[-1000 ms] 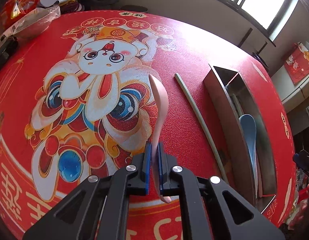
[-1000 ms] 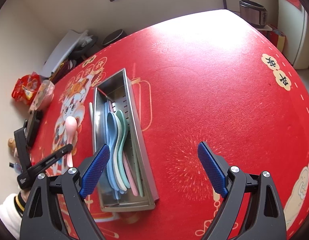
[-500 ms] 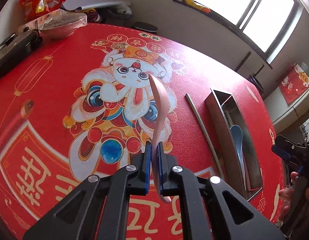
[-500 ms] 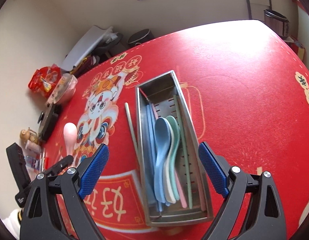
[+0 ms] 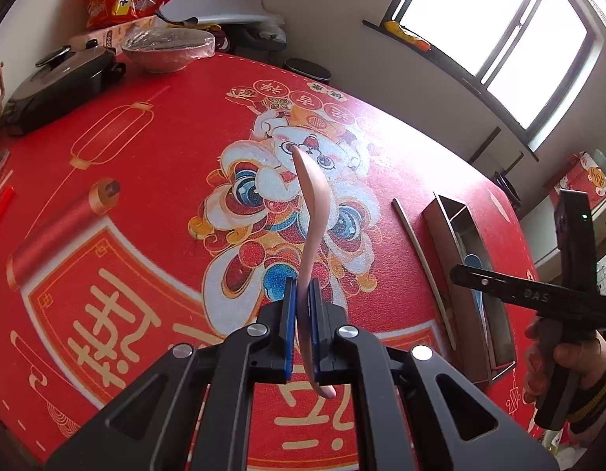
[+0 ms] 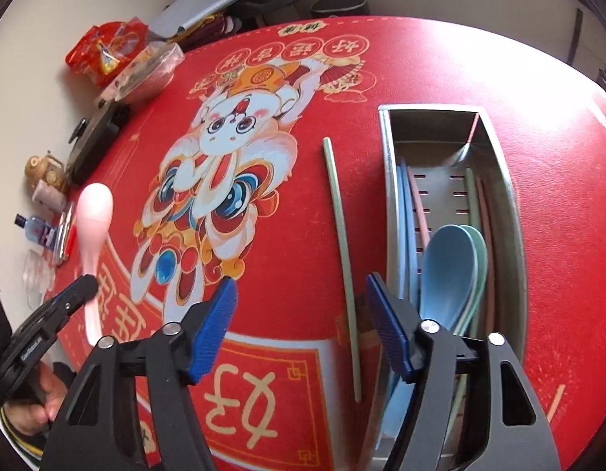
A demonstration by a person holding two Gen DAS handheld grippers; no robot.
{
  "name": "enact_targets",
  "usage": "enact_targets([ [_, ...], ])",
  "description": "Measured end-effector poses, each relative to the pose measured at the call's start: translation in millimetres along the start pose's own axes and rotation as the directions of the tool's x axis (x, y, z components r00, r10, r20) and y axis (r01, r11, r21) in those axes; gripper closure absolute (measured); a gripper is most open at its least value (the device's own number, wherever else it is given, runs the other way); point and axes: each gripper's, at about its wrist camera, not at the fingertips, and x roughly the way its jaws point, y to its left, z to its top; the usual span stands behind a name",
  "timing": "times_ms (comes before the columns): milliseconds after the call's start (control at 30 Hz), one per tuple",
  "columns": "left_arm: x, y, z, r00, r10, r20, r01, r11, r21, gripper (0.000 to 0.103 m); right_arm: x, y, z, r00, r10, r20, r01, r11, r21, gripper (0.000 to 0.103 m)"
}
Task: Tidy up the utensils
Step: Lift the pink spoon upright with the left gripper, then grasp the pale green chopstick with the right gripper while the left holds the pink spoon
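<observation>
Pink plastic spoon [image 5: 311, 231] stands clamped in the left gripper [image 5: 302, 324], above the red table's [image 5: 146, 180] middle; the steel utensil tray [image 6: 511, 212] lies rightward. Right gripper [image 6: 301, 333] gapes over 1 green chopstick [image 6: 342, 259].

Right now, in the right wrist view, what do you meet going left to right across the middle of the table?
Pink spoon → rabbit picture → green chopstick → metal tray → blue spoon
</observation>
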Motion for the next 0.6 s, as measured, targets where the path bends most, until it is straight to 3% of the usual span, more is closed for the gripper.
enact_targets([
  [133, -5.7, 8.5, -0.8, 1.0, -0.001, 0.007, 0.002, 1.0, -0.012, 0.097, 22.1, 8.0, 12.8, 0.997, -0.066, -0.033, 0.067, 0.998, 0.007, 0.065],
  [300, -12.7, 17.7, -1.3, 1.0, 0.0, 0.018, 0.0, 1.0, -0.019, 0.097, 42.5, 14.5, 24.8, 0.984, -0.168, -0.064, 0.168, 0.986, -0.005, 0.068],
  [600, -17.2, 32.0, -3.6, 1.0, 0.008, 0.015, -0.008, 0.999, -0.041, 0.097, 66.3, 29.2, 28.5, 0.938, -0.341, -0.063, 0.337, 0.939, -0.066, 0.068],
])
